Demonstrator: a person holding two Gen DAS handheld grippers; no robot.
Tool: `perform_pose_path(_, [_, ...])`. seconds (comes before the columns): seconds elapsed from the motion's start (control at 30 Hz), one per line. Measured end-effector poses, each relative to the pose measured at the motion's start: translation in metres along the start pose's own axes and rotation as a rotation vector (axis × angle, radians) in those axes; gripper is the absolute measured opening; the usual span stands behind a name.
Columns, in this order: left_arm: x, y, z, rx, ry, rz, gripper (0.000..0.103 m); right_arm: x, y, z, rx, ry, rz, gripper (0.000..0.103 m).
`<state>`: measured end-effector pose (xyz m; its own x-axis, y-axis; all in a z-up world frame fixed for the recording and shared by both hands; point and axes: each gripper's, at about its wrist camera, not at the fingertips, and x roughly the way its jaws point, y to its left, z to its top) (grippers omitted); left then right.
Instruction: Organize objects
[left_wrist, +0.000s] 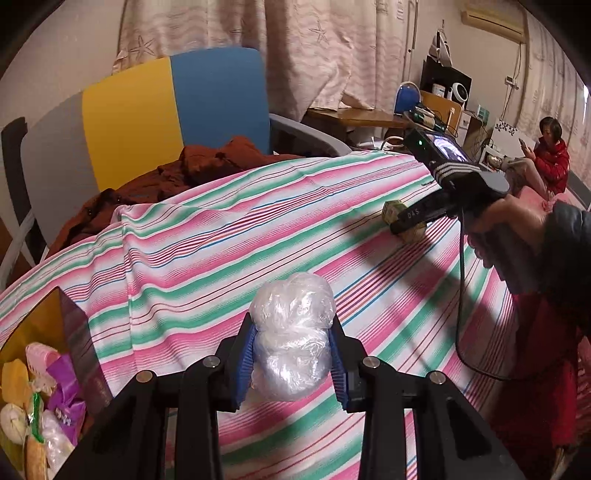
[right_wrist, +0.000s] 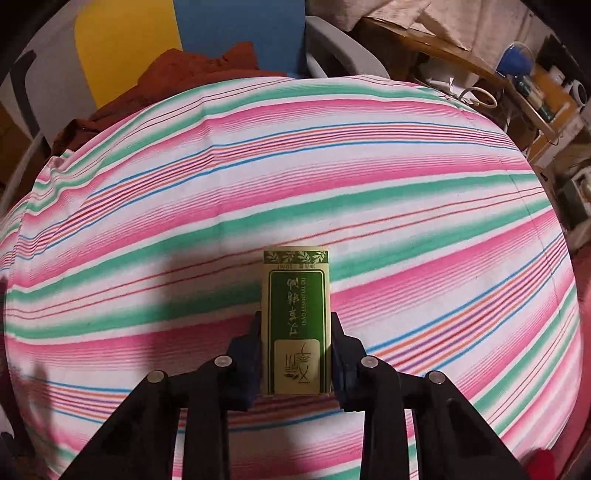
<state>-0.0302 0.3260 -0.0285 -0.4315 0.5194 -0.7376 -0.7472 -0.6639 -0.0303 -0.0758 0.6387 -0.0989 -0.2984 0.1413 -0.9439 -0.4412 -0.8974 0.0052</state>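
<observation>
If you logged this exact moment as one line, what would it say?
left tool: shut on plastic wad | right tool: shut on green box | both over striped cloth

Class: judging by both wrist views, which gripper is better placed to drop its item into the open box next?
Probably left: the left gripper, shut on the plastic wad, has the open box just beside it; the right gripper, shut on the green carton, sees none.

Right tool (right_wrist: 295, 350): jaws clamp the box's long sides.
Box: small green-and-cream cardboard box (right_wrist: 295, 321), over the striped pink-green-white cloth (right_wrist: 332, 166) covering the counter, toward its near edge.
</observation>
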Motion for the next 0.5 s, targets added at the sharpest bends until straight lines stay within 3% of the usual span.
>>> perform_pose_path(0.2, [-0.025, 0.017, -0.012, -0.040, -0.024, 0.027, 0.035, -0.037, 0.037, -0.016, -0.019, -0.059, 0.117, 0.030])
perform_pose_path(0.37, [-0.067, 0.060, -0.030, -0.139, -0.072, 0.101, 0.036, -0.090, 0.126, -0.038, -0.158, -0.144, 0.295, 0.030])
perform_pose_path(0.5, [-0.104, 0.105, -0.050, -0.250, -0.104, 0.223, 0.037, -0.124, 0.211, -0.067, -0.309, -0.178, 0.446, 0.030])
